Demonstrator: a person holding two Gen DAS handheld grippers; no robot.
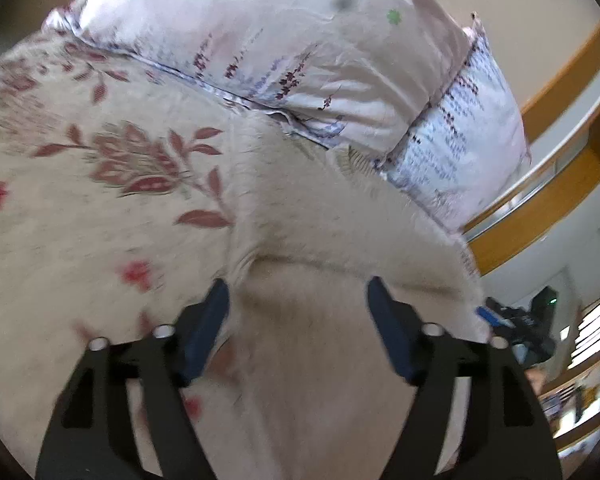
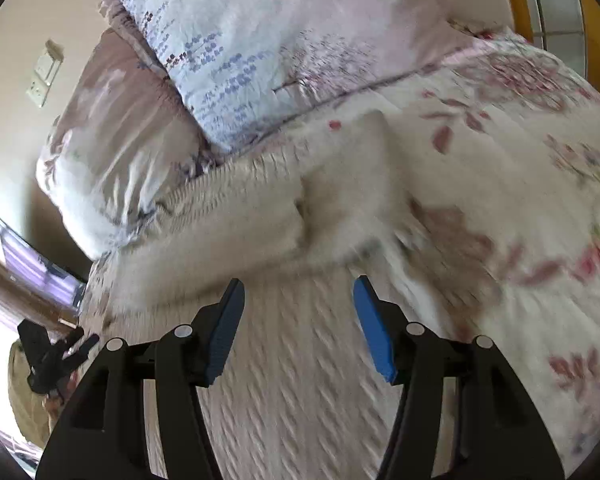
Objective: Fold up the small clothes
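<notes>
A cream, fuzzy knit garment (image 1: 332,232) lies on the flowered bedspread (image 1: 80,200), partly folded over itself, reaching up to the pillows. My left gripper (image 1: 298,296) is open, its blue fingers either side of the garment's near part, just above it. In the right wrist view the same garment (image 2: 260,216) shows a ribbed edge and a folded flap. My right gripper (image 2: 298,292) is open and empty over the cable-knit near part (image 2: 300,380). The other gripper (image 2: 56,356) shows at the far left edge.
Two pillows with purple flower print (image 1: 292,32) (image 1: 464,136) lie behind the garment. A wooden shelf and rail (image 1: 556,184) run along the right. The bedspread (image 2: 520,208) extends to the right in the right wrist view. A wall socket (image 2: 44,76) is at upper left.
</notes>
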